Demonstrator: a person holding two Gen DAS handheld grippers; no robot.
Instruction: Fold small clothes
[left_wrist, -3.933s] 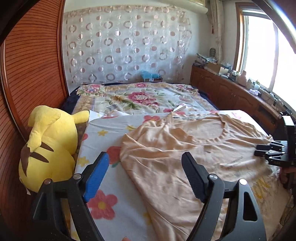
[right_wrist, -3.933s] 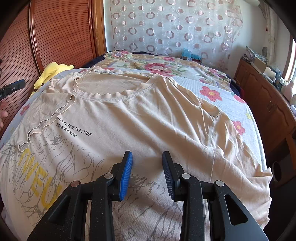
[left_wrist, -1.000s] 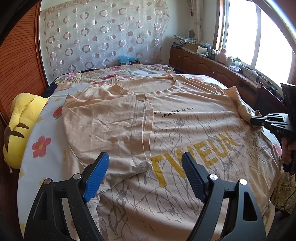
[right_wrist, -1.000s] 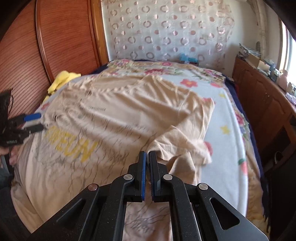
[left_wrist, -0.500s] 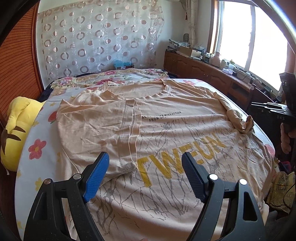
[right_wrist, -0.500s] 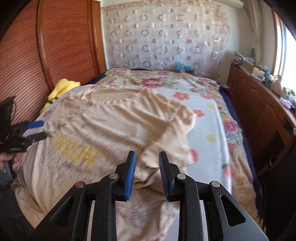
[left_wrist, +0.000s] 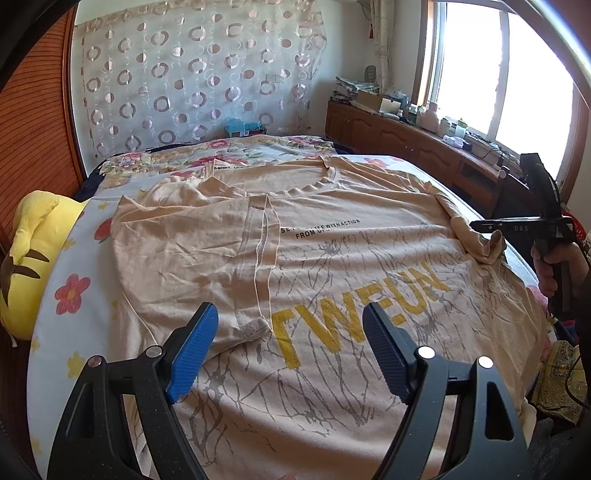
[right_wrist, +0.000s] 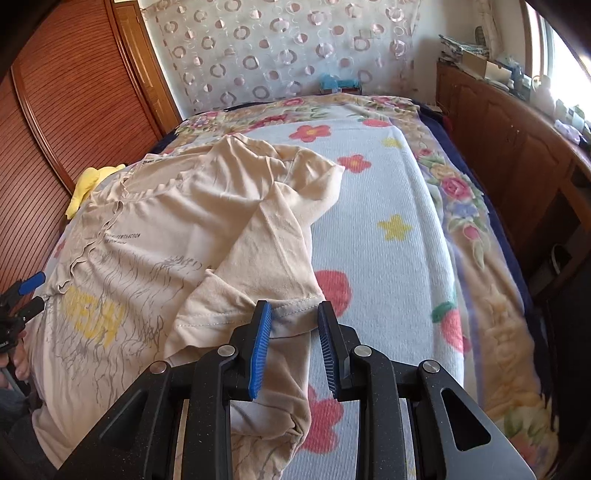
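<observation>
Right wrist view: the beige cotton T-shirt with yellow letters (right_wrist: 155, 258) lies on the flowery bed cover (right_wrist: 388, 229), both sleeves folded in. The right gripper (right_wrist: 293, 332) has just been opening, its jaws a little apart and pinching nothing, the sleeve hem just ahead. The left gripper (left_wrist: 288, 350) hovers with jaws spread wide. The body still needs folding.

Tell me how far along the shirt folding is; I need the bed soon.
Done: both sleeves of the beige T-shirt lie folded inward over its body. In hand: nothing; the right claw has just been opening, its pads apart over the sleeve hem, and the left claw stands open above the print. Left: folding the body, which lies full length on the floral blanket.
</observation>
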